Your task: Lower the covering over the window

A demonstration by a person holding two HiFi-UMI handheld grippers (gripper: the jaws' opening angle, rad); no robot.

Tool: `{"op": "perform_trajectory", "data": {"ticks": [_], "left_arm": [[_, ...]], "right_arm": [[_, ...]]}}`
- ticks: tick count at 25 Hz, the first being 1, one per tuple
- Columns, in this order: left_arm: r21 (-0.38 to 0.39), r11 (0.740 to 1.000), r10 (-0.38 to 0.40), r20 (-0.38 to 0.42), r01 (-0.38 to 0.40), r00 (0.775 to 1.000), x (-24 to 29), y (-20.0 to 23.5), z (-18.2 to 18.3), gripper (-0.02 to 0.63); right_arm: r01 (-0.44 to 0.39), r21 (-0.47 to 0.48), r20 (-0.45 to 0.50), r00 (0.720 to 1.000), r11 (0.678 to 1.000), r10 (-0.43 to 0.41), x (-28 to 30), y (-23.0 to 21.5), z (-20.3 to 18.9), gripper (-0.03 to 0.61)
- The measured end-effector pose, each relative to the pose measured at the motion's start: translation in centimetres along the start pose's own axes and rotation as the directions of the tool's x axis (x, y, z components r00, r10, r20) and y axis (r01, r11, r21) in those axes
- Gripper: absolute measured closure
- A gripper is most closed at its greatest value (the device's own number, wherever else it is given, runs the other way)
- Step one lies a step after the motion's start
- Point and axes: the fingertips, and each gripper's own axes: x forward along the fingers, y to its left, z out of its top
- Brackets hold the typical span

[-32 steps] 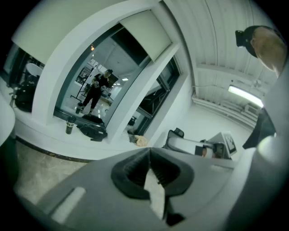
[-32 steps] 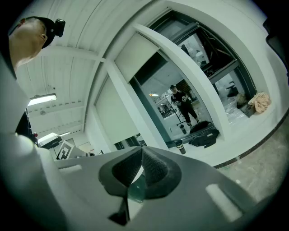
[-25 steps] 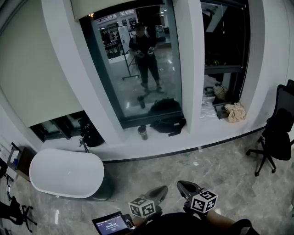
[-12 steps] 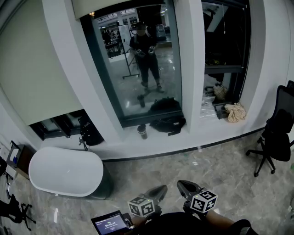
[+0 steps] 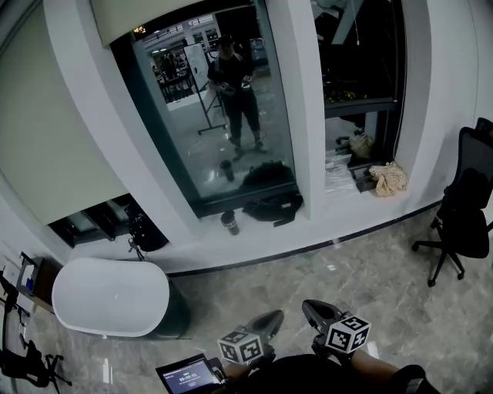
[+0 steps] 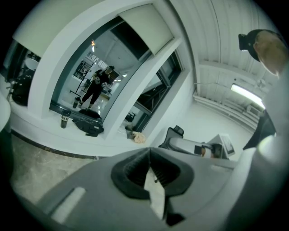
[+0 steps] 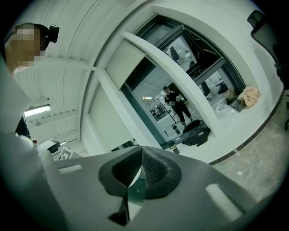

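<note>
left gripper and right gripper hang close to the body, jaws together and empty, so the approach looks unfinished; next calls for reaching the blind rolled high over the far window

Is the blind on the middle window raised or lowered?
Raised: the blind covers only the top edge; the glass below it is uncovered.
</note>
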Motion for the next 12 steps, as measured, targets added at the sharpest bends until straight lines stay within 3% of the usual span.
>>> {"op": "perform_trajectory", "data": {"ticks": [6,9,12], "left_arm": [[-0.013,0.999,-0.05,-0.032,0.05,0.998,6.7,-2.9,-1.4,0.614],[-0.016,0.995,-0.098,-0.076,0.097,0.992,9.3,-4.6,-2.7,0.614],[-0.019,0.993,-0.118,-0.076,0.117,0.99,11.1,-4.4,-1.7,0.614]], "right_arm": [[0.061,0.005,0.021,0.998,0.998,-0.061,-3.8,-5.7,2.8,0.571],[0.096,0.039,0.044,0.994,0.995,-0.098,-5.7,-8.5,3.7,0.571],[0.105,0.088,0.068,0.991,0.991,-0.111,-5.6,-10.9,4.9,0.571]]}}
